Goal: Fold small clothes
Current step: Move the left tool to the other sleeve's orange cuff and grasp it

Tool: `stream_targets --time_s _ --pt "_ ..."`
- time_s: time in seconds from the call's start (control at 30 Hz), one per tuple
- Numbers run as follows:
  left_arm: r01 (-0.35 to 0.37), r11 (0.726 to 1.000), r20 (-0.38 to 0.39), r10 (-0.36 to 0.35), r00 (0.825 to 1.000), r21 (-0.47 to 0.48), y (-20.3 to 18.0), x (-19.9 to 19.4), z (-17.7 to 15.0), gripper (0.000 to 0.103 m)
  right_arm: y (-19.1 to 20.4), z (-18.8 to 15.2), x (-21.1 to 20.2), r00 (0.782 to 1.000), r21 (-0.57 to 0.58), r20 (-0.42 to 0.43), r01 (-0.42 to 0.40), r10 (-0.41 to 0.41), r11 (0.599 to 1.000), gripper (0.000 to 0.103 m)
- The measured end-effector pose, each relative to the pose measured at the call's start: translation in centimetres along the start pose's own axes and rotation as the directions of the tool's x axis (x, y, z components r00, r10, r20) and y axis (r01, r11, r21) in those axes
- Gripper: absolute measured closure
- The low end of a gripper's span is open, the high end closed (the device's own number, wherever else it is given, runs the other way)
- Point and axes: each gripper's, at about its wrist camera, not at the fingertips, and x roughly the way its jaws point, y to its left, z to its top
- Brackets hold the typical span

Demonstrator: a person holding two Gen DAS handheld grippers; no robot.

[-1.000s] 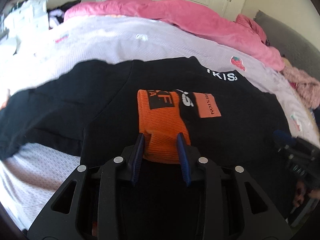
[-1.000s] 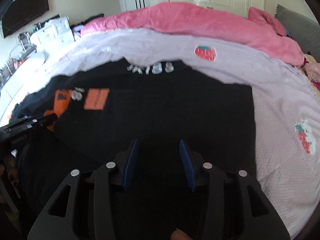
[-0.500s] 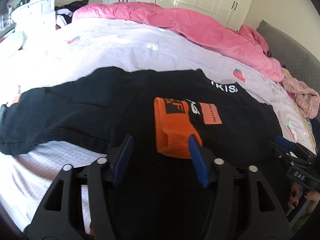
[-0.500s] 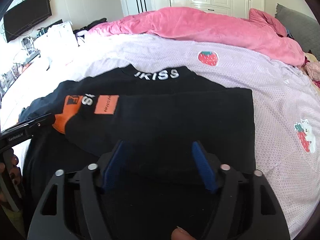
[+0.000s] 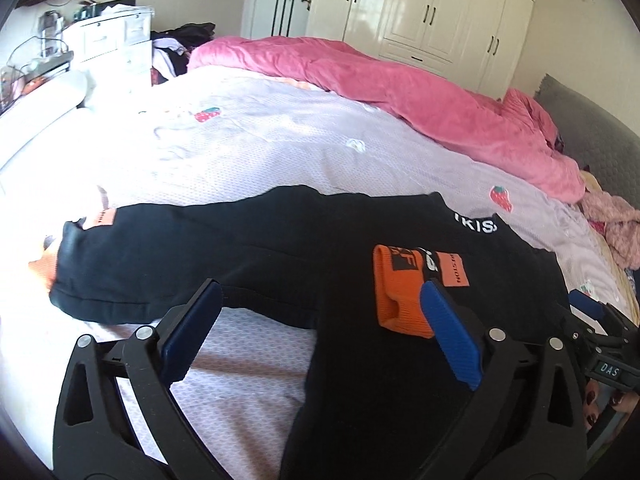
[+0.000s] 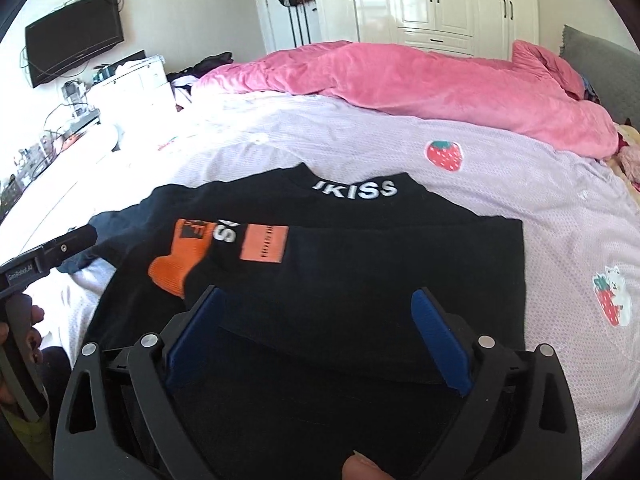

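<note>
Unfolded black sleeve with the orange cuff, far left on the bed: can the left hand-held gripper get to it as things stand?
Probably yes. The left hand-held gripper is open and empty, its jaws having just opened, and nothing lies on the unfolded black sleeve stretched out on the lilac bedsheet.

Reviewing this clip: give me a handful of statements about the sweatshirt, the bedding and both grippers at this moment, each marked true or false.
1. The left gripper is clamped on the orange cuff. False: its jaws have just been opening and stand wide, nothing pinched.
2. One sleeve of the black sweatshirt is folded across its body. True.
3. The right gripper holds a fold of black cloth. False: its jaws have just been opening and are off the cloth.
4. White letters show at the sweatshirt's collar. True.
5. The pink duvet covers the sweatshirt. False: it lies bunched at the far side of the bed, apart from it.
</note>
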Motion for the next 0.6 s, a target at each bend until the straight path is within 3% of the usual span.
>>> stream_targets --time_s 0.6 --pt "-0.073 0.989 0.034 0.078 0.996 -0.130 7.2 -2.7 0.5 0.010 7.4 2.4 -0.2 0.997 -0.105 0.036 -0.068 0.072 0.992 0.009"
